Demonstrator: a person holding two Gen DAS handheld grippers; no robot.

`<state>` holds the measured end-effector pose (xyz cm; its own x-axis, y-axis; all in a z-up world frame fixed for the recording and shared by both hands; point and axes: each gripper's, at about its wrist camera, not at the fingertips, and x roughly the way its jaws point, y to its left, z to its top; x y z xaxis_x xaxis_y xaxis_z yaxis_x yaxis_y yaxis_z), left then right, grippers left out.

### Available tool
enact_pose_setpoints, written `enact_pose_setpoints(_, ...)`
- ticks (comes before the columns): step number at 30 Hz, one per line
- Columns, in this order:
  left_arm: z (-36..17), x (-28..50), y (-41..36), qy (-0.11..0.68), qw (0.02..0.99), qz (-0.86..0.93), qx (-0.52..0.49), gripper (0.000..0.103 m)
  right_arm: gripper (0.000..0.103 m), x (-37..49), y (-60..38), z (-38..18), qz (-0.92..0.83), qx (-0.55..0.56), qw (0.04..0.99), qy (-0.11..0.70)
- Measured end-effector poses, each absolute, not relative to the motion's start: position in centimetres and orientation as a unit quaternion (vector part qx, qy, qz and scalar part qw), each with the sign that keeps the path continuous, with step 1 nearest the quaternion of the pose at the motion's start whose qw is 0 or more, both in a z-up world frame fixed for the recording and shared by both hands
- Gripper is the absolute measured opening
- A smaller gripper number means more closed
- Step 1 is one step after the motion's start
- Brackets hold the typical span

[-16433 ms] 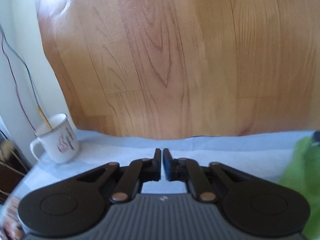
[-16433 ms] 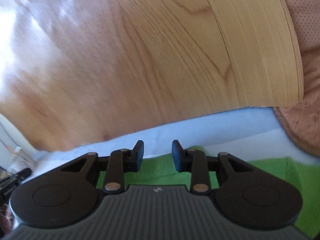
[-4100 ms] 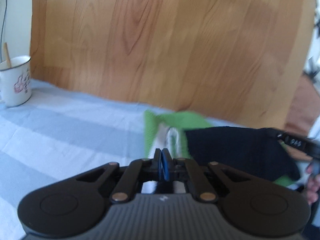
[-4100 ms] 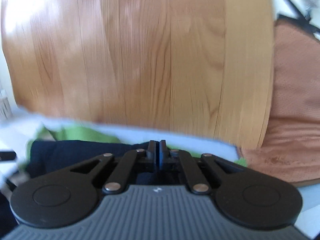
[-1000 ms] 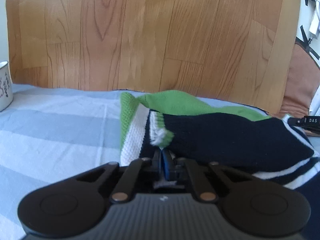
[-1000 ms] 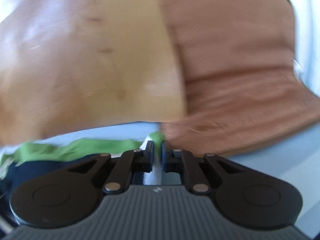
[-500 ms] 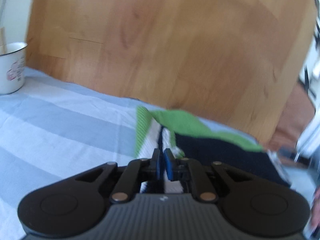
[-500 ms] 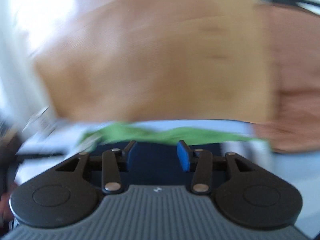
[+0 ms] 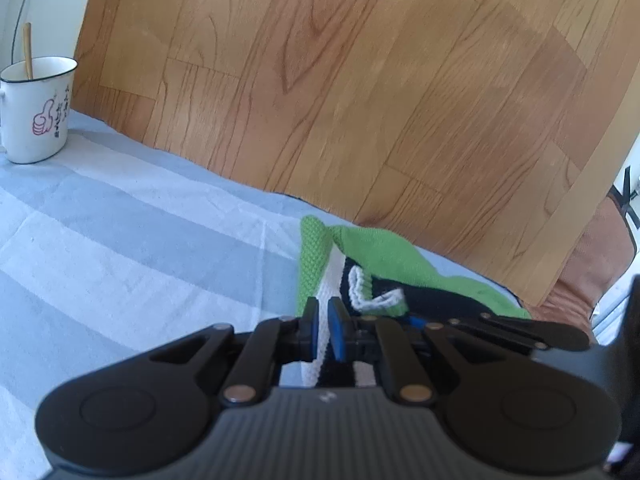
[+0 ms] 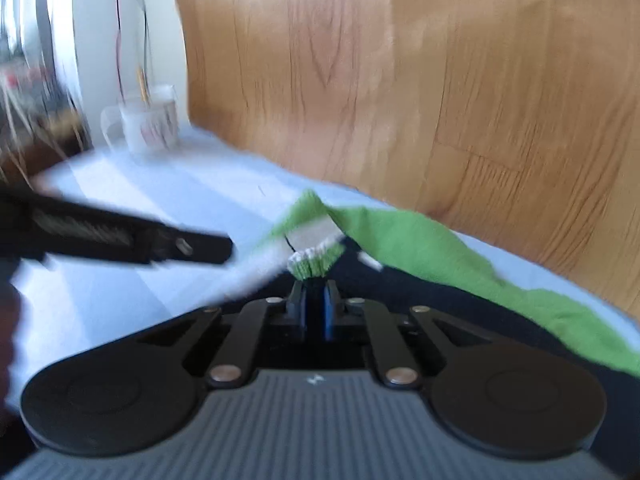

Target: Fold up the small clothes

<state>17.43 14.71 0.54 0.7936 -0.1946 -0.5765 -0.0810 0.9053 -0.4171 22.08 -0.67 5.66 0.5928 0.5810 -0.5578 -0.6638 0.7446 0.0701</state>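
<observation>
The little green-and-navy sweater [image 9: 384, 264] is lying bunched on the striped cloth [image 9: 120, 232] by the wood panel. The right gripper [image 10: 314, 292], jaws just closing, is pinching its cuff; the left gripper [image 9: 323, 316] is clamping the hem (thin bites, so knit could be slipping out mid-fold).

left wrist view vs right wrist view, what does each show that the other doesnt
Only the left wrist view shows the pink thumbs-up print on the white enamel mug and the brown cushion. Only the right wrist view shows thin hanging wires against the pale wall. Both share the green, white and navy knitted garment on the blue-and-white striped cloth, the wooden board, and both grippers: left gripper and right gripper, each shut on the garment.
</observation>
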Motion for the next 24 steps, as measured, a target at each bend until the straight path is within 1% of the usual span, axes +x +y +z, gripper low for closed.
enact_pose_setpoints(3,0.7,17.3,15.1,0.314,0.922,-0.026,-0.227,0.007,0.012,20.8,-0.4,6.3,0.397,-0.06,0.871,0.285)
enact_pose_setpoints(4,0.7,17.3,15.2,0.313,0.921,-0.025,-0.229,0.007,0.016,20.7,0.1,5.9,0.41,-0.063,0.859,0.302)
enact_pose_setpoints(5,0.8,17.3,15.2,0.313,0.921,-0.025,-0.229,0.007,0.017,20.8,0.7,5.2,0.416,-0.072,0.848,0.322)
enact_pose_setpoints(6,0.7,17.3,15.2,0.314,0.921,-0.026,-0.228,0.008,0.018,20.7,1.0,4.7,0.408,-0.082,0.851,0.322)
enact_pose_setpoints(8,0.7,17.3,14.9,0.317,0.921,-0.032,-0.223,0.008,0.025,20.8,0.7,5.0,0.407,-0.077,0.851,0.322)
enact_pose_setpoints(9,0.7,17.3,14.8,0.318,0.921,-0.038,-0.222,0.008,0.035,21.0,0.0,5.5,0.404,-0.061,0.851,0.33)
enact_pose_setpoints(10,0.8,17.3,14.7,0.317,0.921,-0.044,-0.221,0.008,0.041,21.1,-1.1,6.1,0.405,-0.039,0.851,0.332)
enact_pose_setpoints(13,1.1,17.0,14.1,0.308,0.924,-0.067,-0.216,0.009,0.043,20.7,-5.6,7.8,0.397,0.021,0.86,0.32)
enact_pose_setpoints(17,1.2,16.6,12.7,0.294,0.929,-0.104,-0.201,0.011,0.043,20.1,-12.5,7.9,0.331,0.084,0.888,0.306)
enact_pose_setpoints(20,0.9,16.6,11.1,0.295,0.932,-0.119,-0.175,0.013,0.044,19.3,-17.6,6.9,0.269,0.146,0.9,0.311)
enact_pose_setpoints(23,0.2,17.0,9.7,0.316,0.931,-0.113,-0.142,0.013,0.044,19.2,-21.4,4.7,0.199,0.206,0.898,0.333)
enact_pose_setpoints(24,-0.2,17.3,9.2,0.33,0.929,-0.106,-0.128,0.013,0.038,19.1,-22.3,3.9,0.174,0.216,0.898,0.342)
